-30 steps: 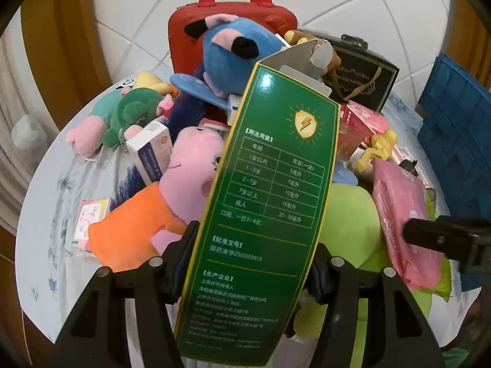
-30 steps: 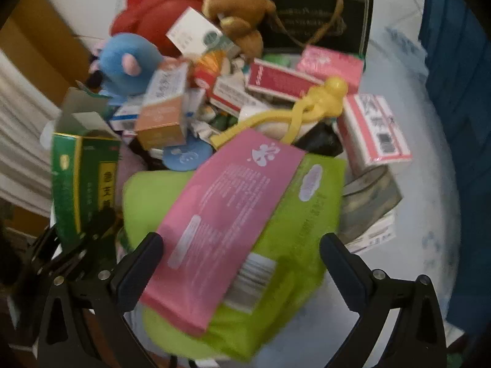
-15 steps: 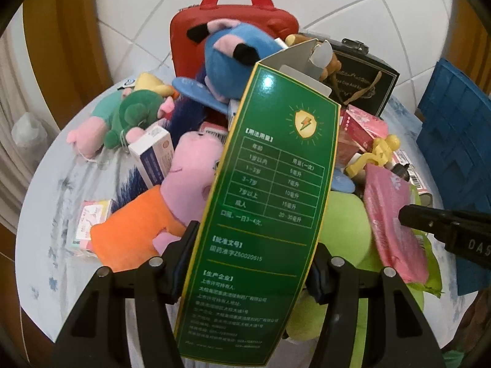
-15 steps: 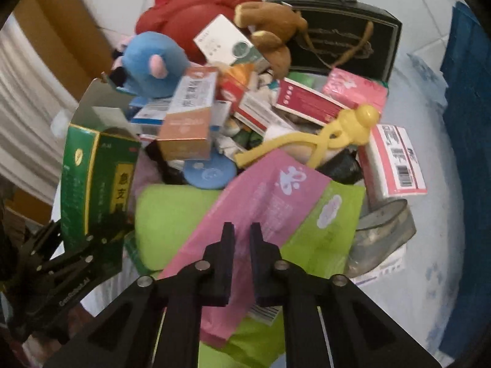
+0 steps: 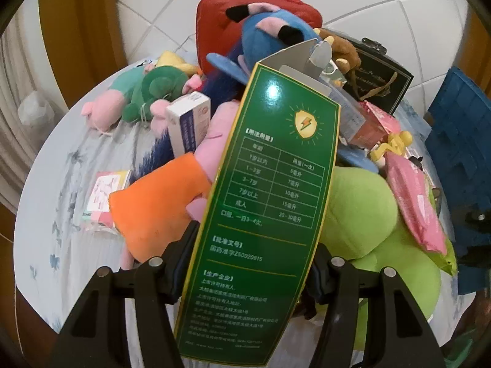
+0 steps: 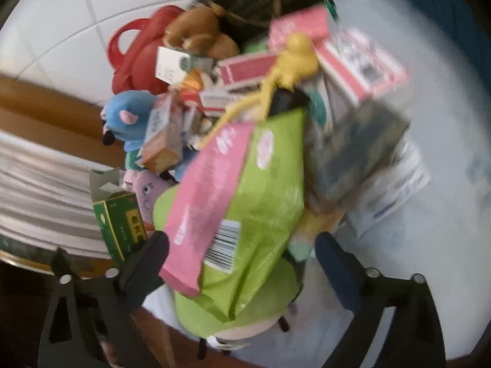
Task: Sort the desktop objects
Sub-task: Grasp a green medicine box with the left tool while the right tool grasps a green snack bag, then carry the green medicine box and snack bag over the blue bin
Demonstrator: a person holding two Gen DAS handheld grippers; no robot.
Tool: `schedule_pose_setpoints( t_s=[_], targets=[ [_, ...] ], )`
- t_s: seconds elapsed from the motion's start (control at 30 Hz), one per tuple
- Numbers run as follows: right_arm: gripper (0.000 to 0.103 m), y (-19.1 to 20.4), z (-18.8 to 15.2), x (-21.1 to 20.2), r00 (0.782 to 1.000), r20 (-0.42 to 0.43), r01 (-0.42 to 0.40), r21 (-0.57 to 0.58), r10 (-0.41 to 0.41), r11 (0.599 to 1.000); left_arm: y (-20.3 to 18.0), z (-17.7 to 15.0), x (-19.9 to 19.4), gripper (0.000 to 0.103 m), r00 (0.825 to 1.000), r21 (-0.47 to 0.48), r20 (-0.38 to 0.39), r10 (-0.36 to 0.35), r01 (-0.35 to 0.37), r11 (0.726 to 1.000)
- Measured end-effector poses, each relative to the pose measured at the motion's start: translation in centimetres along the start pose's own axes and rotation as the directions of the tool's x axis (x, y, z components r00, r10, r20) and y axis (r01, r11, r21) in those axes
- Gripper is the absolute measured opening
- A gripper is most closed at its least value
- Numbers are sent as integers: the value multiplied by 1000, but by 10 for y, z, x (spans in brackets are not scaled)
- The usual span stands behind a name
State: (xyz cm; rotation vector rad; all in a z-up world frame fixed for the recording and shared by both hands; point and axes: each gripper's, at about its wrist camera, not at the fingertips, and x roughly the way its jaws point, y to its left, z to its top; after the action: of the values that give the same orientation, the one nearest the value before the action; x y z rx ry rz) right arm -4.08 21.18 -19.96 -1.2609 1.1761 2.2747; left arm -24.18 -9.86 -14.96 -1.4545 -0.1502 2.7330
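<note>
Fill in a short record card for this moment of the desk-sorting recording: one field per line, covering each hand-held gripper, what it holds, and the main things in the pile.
left hand-held gripper: shut on the green medicine box, top flap open
right hand-held gripper: open, fingers either side of the pink packet and green packet; contact not clear, view blurred
pile, back: red case, black gift box
pile, soft toys: blue plush, orange and pink plush, lime green plush
surface: round table

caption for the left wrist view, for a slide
Left gripper clamps an open-topped green medicine box above a table piled with plush toys and packets.
</note>
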Motion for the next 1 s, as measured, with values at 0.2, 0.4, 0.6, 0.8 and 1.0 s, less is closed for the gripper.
schedule_pose_setpoints(
  t_s=[0.2, 0.4, 0.6, 0.8, 1.0],
  targets=[
    [39, 12, 7, 41, 996, -46, -84, -21, 83, 996, 4, -1, -6, 59, 1000, -13, 3, 15, -15, 1000],
    [11, 85, 10, -7, 990, 143, 30, -315, 17, 949, -8, 6, -35, 59, 998, -2, 68, 11, -11, 1000],
    [11, 133, -2, -75, 941, 339, 154, -465, 15, 872, -47, 22, -75, 59, 985, 48, 169, -35, 27, 998],
    [11, 137, -22, -157, 851, 525, 308, -461, -24, 832, -118, 33, -124, 59, 957, 160, 268, -114, 72, 985],
    [11, 115, -48, -274, 686, 725, 459, -361, -65, 812, -222, 41, -176, 59, 901, 297, 339, -271, 171, 939]
  ],
)
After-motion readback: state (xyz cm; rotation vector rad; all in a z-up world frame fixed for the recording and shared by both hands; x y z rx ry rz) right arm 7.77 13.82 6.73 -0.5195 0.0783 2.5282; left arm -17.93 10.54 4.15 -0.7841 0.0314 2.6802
